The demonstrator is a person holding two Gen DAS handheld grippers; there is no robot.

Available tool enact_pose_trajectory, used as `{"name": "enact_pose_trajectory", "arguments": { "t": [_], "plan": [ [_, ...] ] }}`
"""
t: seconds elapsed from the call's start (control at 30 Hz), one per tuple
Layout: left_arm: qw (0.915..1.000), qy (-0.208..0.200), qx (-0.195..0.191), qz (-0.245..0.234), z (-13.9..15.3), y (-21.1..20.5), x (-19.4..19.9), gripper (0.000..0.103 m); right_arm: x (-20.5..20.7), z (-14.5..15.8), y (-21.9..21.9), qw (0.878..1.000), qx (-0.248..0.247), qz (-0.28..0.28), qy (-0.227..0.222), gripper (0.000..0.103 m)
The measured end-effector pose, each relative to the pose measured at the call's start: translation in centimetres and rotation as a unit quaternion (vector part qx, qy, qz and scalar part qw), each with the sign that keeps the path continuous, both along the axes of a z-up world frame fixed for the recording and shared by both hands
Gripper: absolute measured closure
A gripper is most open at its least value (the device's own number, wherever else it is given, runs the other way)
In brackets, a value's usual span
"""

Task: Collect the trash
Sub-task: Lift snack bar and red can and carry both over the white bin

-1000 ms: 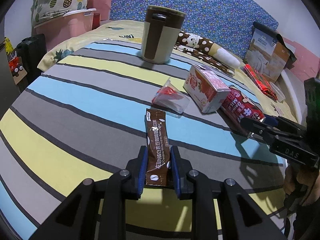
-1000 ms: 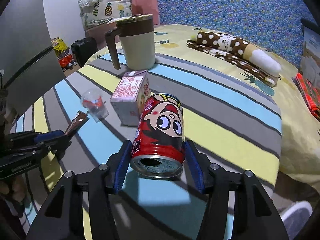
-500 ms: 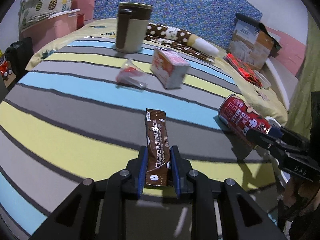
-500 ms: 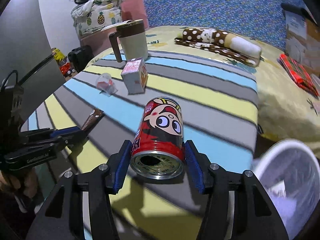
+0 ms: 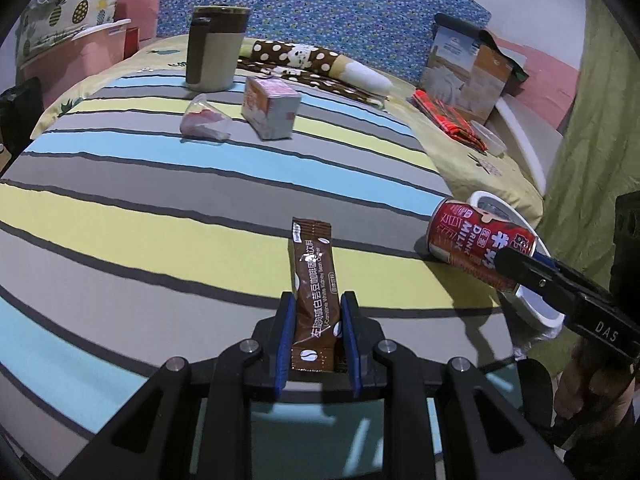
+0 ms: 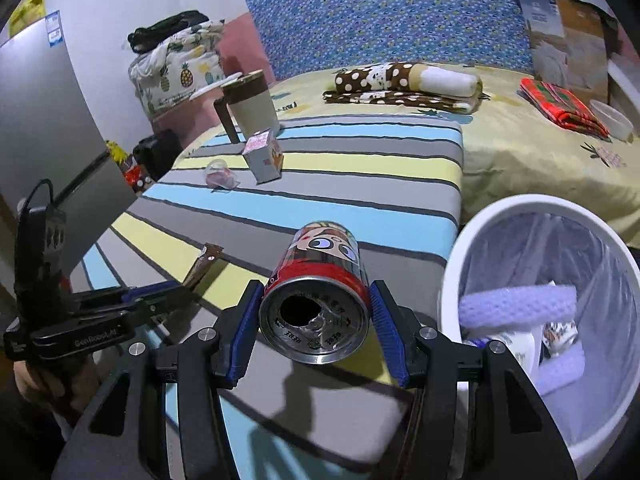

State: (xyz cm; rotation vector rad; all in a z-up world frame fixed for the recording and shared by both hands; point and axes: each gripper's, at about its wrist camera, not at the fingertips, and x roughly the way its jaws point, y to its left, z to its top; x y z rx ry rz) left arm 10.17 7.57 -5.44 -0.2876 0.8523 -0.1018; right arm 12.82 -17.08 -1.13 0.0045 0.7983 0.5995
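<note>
My left gripper [image 5: 315, 320] is shut on a brown coffee sachet [image 5: 314, 280], which sticks out forward over the striped cloth [image 5: 160, 200]. My right gripper [image 6: 314, 312] is shut on a red cartoon drink can [image 6: 320, 288], its open top facing the camera. In the left wrist view the same can [image 5: 476, 242] hangs at the right before the bin's rim. A white bin [image 6: 472, 248] with a clear liner and some rubbish stands just right of the can. A crumpled plastic cup [image 5: 202, 122] and a small carton [image 5: 270, 106] lie far back on the cloth.
A brown-and-cream lidded mug [image 5: 214, 50] stands behind the carton. A spotted rolled blanket [image 6: 404, 86], a red wrapper [image 6: 560, 106], a paper bag [image 5: 468, 68] and a small white dish [image 6: 610, 118] lie on the yellow bedding beyond. A grey cabinet [image 6: 44, 128] is at left.
Both grippers have drawn back and to the right with their loads. The cup, carton and mug now look farther away. The white bin has come fully into the right wrist view.
</note>
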Motion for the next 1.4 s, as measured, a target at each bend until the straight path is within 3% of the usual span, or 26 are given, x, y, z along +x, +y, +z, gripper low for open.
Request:
{"name": "enact_pose_trajectory", "arguments": {
  "t": [0.97, 1.4],
  "plan": [
    [0.9989, -0.026, 0.011, -0.036, 2.6, -4.2, -1.0, 0.079, -2.6, 2.0, -2.9, 0.998, 0.04, -0.03, -0.048, 0.048],
    [0.9943, -0.041, 0.016, -0.097, 4.1, -9.7, 0.8, 0.079, -2.3, 3.3, -9.7, 0.988, 0.058, -0.122, -0.072, 0.048]
  ]
}}
